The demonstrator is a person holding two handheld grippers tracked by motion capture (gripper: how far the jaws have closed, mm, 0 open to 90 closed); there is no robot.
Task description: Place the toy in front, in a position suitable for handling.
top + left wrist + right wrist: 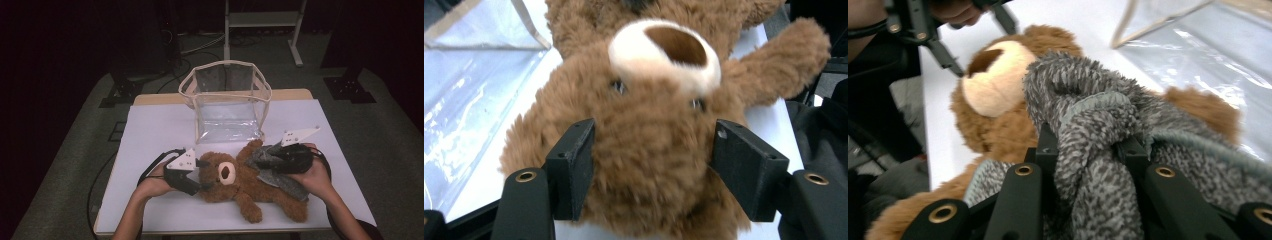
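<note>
Two grippers are working the teddy bear [240, 182]: left gripper [651, 170] is squeezing its head, right gripper [1088, 150] is clamping the grey garment [1093, 125] beside its muzzle.

No writing, label, brand, number or sign can be read anywhere here, on any object or surface.
</note>
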